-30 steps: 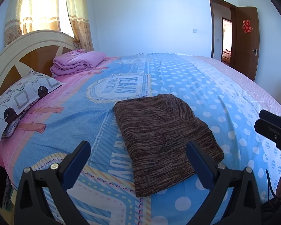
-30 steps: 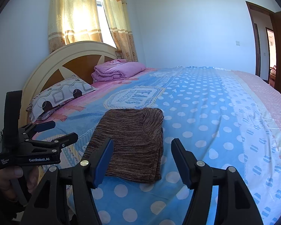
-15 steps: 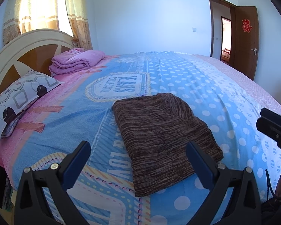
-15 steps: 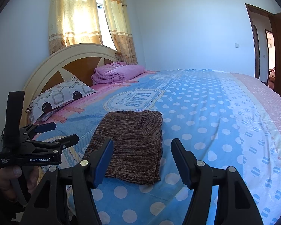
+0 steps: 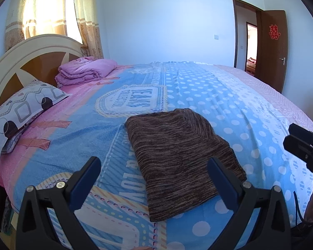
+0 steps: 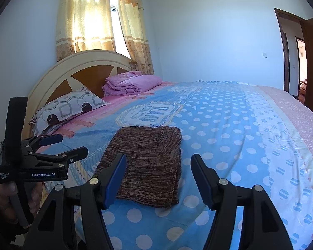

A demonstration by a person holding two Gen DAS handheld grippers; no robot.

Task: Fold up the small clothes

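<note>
Jaws of my left gripper (image 5: 153, 171) and right gripper (image 6: 158, 167) gape wide, empty. Beyond, the folded brown striped knit garment (image 5: 178, 152) lies mid-frame on the blue polka-dot bedspread (image 5: 229, 95), long axis running away toward upper left; its underside is hidden.

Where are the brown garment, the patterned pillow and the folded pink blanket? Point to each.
brown garment (image 5: 177, 156): left wrist view, middle of its top layer.
patterned pillow (image 6: 68, 110): right wrist view, centre of its face.
folded pink blanket (image 6: 133, 83): right wrist view, top fold.
</note>
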